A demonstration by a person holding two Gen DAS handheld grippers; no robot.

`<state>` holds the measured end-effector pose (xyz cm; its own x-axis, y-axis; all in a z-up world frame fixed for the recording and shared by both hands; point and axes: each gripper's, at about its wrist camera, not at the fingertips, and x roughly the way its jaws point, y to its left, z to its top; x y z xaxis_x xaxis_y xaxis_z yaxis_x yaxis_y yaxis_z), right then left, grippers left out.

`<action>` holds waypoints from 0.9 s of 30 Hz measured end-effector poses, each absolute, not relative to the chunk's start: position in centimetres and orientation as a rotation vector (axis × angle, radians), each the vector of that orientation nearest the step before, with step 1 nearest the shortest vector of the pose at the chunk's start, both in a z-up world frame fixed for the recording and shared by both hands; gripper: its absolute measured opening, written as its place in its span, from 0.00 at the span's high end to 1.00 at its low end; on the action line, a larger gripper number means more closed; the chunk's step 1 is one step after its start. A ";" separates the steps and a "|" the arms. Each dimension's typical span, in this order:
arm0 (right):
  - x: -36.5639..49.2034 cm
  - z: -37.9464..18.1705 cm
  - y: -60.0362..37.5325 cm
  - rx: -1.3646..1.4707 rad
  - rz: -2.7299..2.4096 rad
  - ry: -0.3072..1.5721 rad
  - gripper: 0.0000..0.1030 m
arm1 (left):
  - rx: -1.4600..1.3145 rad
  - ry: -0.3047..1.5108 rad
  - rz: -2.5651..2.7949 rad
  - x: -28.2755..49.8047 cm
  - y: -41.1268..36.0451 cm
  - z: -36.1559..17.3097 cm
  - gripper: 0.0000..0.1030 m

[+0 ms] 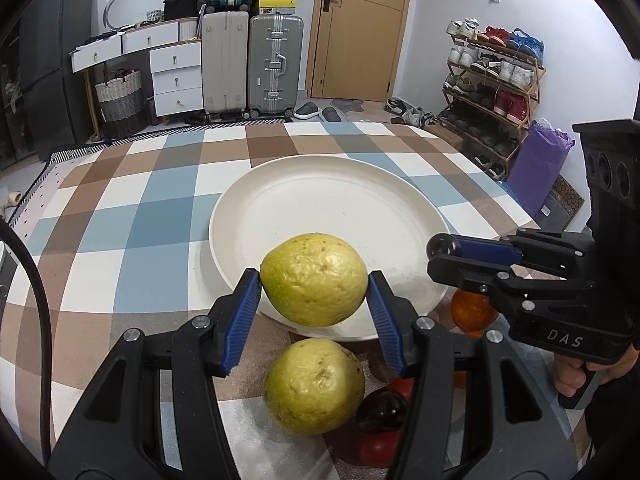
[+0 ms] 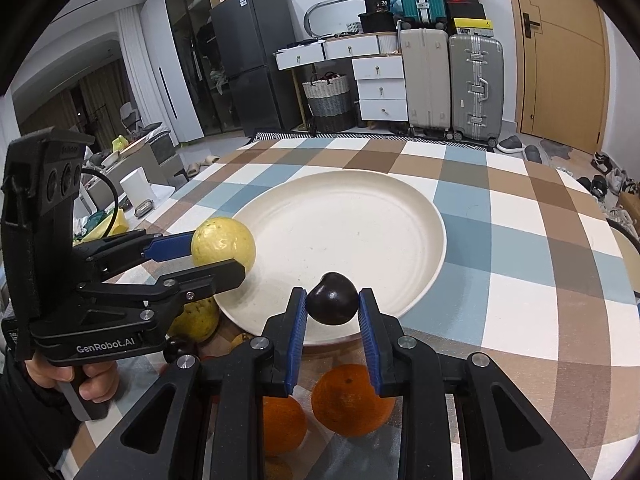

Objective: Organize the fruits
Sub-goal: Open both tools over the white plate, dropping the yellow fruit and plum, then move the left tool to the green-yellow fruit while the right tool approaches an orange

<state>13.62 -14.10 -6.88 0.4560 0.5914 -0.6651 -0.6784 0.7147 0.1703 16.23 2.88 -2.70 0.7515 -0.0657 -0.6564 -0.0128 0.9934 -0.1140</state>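
My left gripper (image 1: 314, 286) is shut on a yellow-green guava (image 1: 314, 280), held just over the near rim of the cream plate (image 1: 320, 200). A second guava (image 1: 314, 386) lies on the cloth below it, beside a dark plum (image 1: 380, 408) and a red fruit (image 1: 376, 446). My right gripper (image 2: 332, 306) is shut on another dark plum (image 2: 332, 300) above the plate's (image 2: 360, 220) near edge. Two oranges (image 2: 352, 398) lie under its fingers. In the right wrist view the left gripper (image 2: 218, 258) with its guava (image 2: 223, 246) hangs at the plate's left rim.
The plate has nothing on it and sits mid-table on a checked cloth (image 1: 132, 220). An orange (image 1: 472, 312) lies right of the plate's near rim. Beyond the table stand suitcases (image 1: 274, 64), white drawers (image 1: 176, 76) and a shoe rack (image 1: 492, 80). A person's hand (image 2: 96, 384) grips the left handle.
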 end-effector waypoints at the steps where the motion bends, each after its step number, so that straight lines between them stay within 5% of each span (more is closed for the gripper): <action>1: 13.6 -7.0 -14.0 -0.129 0.784 0.771 0.74 | -0.114 0.724 -0.029 16.3 2.9 -2.8 0.49; 12: 13.1 -6.4 -14.5 -0.129 0.783 0.730 0.60 | -0.127 0.700 -0.054 15.5 2.9 -2.4 0.48; 19: 12.7 -5.9 -15.5 -0.138 0.746 0.705 0.32 | -0.149 0.694 -0.024 14.6 3.5 -2.1 0.27; 22: 12.5 -5.9 -15.7 -0.152 0.740 0.706 0.27 | -0.156 0.694 -0.005 14.0 3.7 -1.8 0.20; 27: 12.5 -5.8 -16.0 -0.152 0.744 0.709 0.11 | -0.164 0.701 0.002 13.1 4.1 -1.7 0.16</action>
